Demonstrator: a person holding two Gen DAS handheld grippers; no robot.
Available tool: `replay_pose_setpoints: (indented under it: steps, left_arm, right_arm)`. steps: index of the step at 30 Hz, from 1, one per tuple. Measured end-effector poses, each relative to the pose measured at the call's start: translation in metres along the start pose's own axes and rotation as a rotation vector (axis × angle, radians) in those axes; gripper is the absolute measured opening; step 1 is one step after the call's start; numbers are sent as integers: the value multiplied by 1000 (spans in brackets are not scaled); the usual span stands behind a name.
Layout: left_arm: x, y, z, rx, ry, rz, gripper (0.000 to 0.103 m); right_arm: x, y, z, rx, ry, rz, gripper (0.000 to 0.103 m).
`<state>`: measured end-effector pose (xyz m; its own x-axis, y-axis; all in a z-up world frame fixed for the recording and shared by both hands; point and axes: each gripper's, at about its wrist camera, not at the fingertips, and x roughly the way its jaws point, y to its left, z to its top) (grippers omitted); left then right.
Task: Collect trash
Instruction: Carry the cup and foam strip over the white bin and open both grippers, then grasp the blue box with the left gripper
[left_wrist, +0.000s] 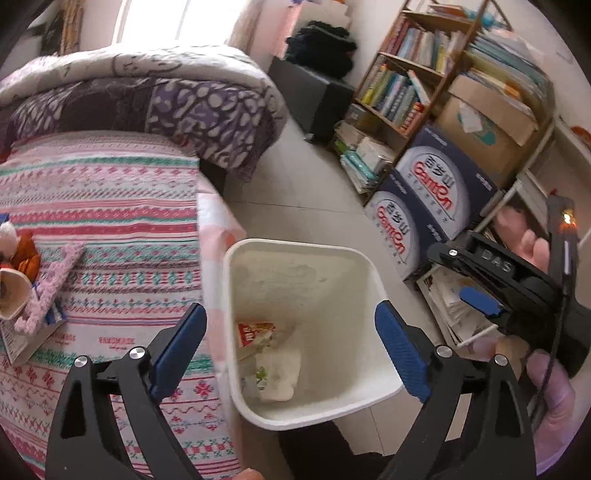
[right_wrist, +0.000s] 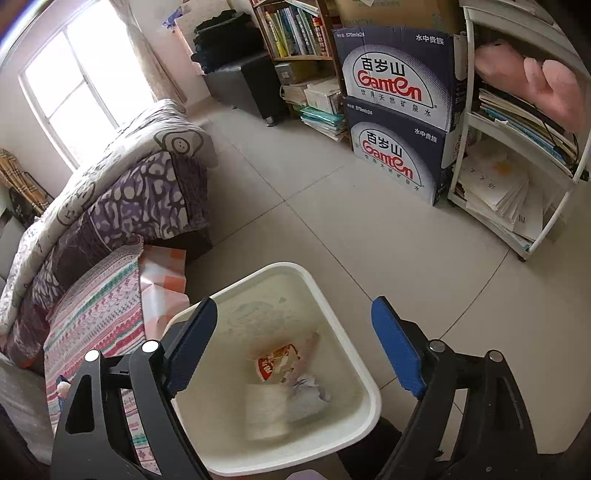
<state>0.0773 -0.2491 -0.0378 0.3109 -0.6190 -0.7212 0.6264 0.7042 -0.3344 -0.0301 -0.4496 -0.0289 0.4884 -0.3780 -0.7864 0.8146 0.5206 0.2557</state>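
Both our jaws gape empty over the white bin (right_wrist: 369, 398) — red wrapper (right_wrist: 277, 362) already between them below, bed clutter (left_wrist: 22, 273) left of the left gripper (left_wrist: 291, 350) remains.

The left tool (left_wrist: 291, 347) is spread wide, nothing between its blue pads. The right tool (right_wrist: 295, 350) is equally wide and empty. In the left view, the right hand (left_wrist: 546, 384) wraps its handle.

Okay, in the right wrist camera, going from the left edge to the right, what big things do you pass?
Window → folded quilts on the bed → white trash bin → stacked Ganten water boxes → white shelf rack with the pink plush.
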Motion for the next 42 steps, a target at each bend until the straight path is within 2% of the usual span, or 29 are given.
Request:
replay_pose_setpoints:
  steps: [8, 12, 14, 19, 22, 25, 27, 29, 33, 36, 40, 42]
  left_arm:
    - [-24, 29, 20, -3, -31, 139, 90]
    - [-42, 50, 37, 37, -65, 269, 90]
    - [-48, 64, 43, 21, -69, 309, 90]
    - [-55, 125, 58, -88, -27, 421, 90]
    - [-60, 164, 64, -122, 1, 492, 90]
    - [-57, 204, 65, -150, 75, 548, 90]
    - [-54, 231, 62, -184, 118, 560, 90]
    - [-48, 259, 58, -224, 172, 567, 90]
    - [-41, 296, 52, -259, 228, 568, 90]
    - [-30, 311, 48, -241, 281, 555, 90]
    - [-25, 324, 44, -231, 312, 553, 89]
    - [-26, 332, 42, -256, 317, 521, 81]
  right_arm:
    - [-21, 52, 5, -125, -39, 42, 88]
    - [-36, 90, 10, -209, -66, 87, 90]
    - [-38, 107, 11, -242, -75, 101, 90]
    - [-33, 144, 4, -328, -78, 131, 92]
    - [-17, 161, -9, -386, -28, 162, 92]
    - [-4, 176, -23, -414, 20, 186, 92]
    - [1, 195, -34, -460, 56, 231, 92]
    - [0, 214, -45, -528, 55, 270, 92]
    - [-2, 249, -68, -666, 75, 348, 93]
    - [-1, 274, -87, -762, 119, 422, 95]
    - [-4, 306, -114, -898, 181, 568, 96]
    - [-6, 320, -130, -971, 199, 623, 96]
